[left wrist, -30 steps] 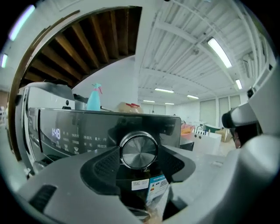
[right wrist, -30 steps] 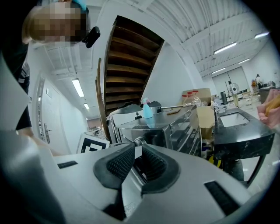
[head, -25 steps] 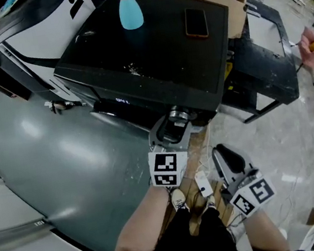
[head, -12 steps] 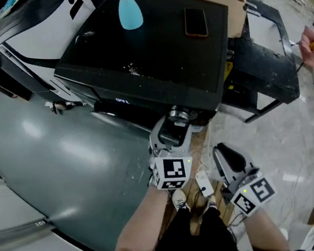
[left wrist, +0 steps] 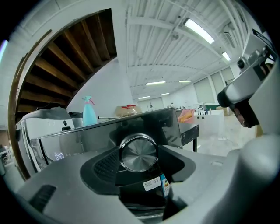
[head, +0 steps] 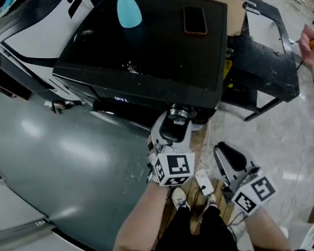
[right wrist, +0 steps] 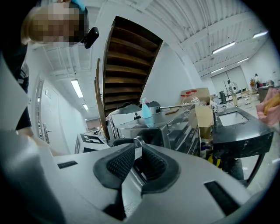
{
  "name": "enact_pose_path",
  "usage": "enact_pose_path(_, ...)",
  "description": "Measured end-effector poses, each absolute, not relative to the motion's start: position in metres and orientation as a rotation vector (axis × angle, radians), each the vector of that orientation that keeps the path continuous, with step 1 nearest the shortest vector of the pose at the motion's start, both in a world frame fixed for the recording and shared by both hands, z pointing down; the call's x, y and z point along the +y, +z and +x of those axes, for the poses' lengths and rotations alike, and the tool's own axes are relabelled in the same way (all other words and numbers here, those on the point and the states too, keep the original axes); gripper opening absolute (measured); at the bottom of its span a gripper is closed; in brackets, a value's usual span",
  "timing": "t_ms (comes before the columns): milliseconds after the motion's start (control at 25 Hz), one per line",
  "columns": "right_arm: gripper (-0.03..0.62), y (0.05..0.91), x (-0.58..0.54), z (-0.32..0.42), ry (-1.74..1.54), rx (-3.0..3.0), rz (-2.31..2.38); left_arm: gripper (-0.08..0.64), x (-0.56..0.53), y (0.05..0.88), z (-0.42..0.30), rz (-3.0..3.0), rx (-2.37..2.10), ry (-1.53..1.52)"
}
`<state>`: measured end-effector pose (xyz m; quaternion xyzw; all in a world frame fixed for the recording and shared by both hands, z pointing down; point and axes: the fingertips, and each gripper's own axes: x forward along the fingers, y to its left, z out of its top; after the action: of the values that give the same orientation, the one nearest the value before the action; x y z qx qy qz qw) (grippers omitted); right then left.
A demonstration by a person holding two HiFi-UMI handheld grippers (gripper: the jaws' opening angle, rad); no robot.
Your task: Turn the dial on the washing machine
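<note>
Ceiling strip lights (left wrist: 199, 30) give bright, even light, with soft glare on the grey floor (head: 60, 150) left of the dark washing machine (head: 156, 50), and both gripper views bend and blacken at their corners.

Hand-held gripper (right wrist: 134, 146) jaws together, empty; washing machine (right wrist: 175, 127) ahead, blue spray bottle (right wrist: 146, 110) on top.

Washer top (head: 156, 50) mostly free; bottle (head: 128, 7) (phone (head: 194, 21), probably) rearward.

Slight roll of left gripper (head: 176, 122) (on dial (left wrist: 138, 152))
</note>
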<state>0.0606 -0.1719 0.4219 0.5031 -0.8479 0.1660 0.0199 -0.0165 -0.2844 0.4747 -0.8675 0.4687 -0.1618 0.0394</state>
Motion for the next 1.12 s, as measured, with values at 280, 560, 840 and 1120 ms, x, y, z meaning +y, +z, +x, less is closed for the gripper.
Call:
enact_pose_path(280, 0.048, 0.421, -0.175, 0.058, 0.510, -2.634, 1.558, 0.270, -0.288, 0.474, -0.022, -2.974, 1.544, -0.265)
enact_pose_path(560, 0.048, 0.421, -0.175, 0.054, 0.510, -2.636, 1.553, 0.270, -0.288, 0.472, -0.024, -3.001, 1.556, -0.233)
enact_pose_path(840, 0.049, 0.423, -0.177, 0.054, 0.507, -2.632, 1.556, 0.270, -0.283, 0.471, -0.024, -2.872, 1.502, -0.318)
enact_pose_path(1120, 0.049, 0.423, -0.177, 0.049, 0.507, -2.633, 1.551, 0.270, -0.280, 0.473, -0.022, -2.740, 1.427, -0.436)
